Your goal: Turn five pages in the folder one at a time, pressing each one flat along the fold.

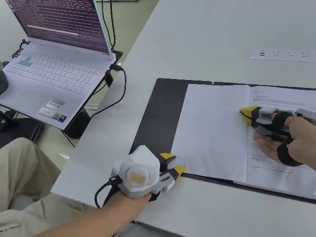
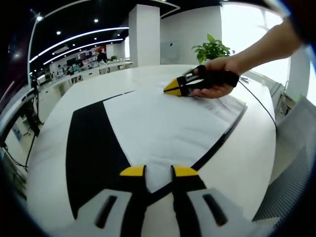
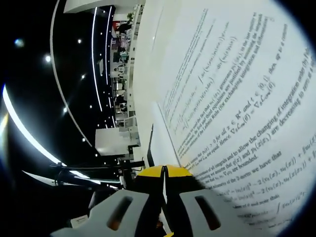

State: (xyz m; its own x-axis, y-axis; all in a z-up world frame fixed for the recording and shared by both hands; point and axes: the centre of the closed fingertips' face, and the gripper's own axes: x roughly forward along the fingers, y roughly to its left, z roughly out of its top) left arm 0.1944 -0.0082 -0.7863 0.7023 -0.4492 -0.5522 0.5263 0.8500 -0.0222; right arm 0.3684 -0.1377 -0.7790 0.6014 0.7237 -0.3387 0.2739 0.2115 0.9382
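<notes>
Occlusion: my right hand [image 1: 291, 143] covers part of the printed page [image 1: 276, 173]; the folder [image 1: 157, 116] runs off the right of the head view, so that edge is cut off.
Legibility: print reads sharp in the right gripper view (maths text), but it's too small to read in the head view.
Folder position: open flat on the white table [image 1: 197, 39], with the black cover bare on the left, a blank page [image 1: 212, 131] beside it and the printed page to the right.
Right gripper [image 1: 247, 114]: yellow tips pressed together, nothing between them, resting on the paper at the fold betw. the blank and printed pages.
Left gripper [image 1: 174, 163]: tips a little apart at the folder's near edge; the blank page's corner lies in the gap, not pinched as far as I can tell.
Surroundings: laptop [image 1: 54, 54] w/ lit screen left of the table, cable [image 1: 120, 91] hanging from its corner; power strip [image 1: 281, 54] on the table beyond the folder; potted plant [image 2: 212, 48] behind.
</notes>
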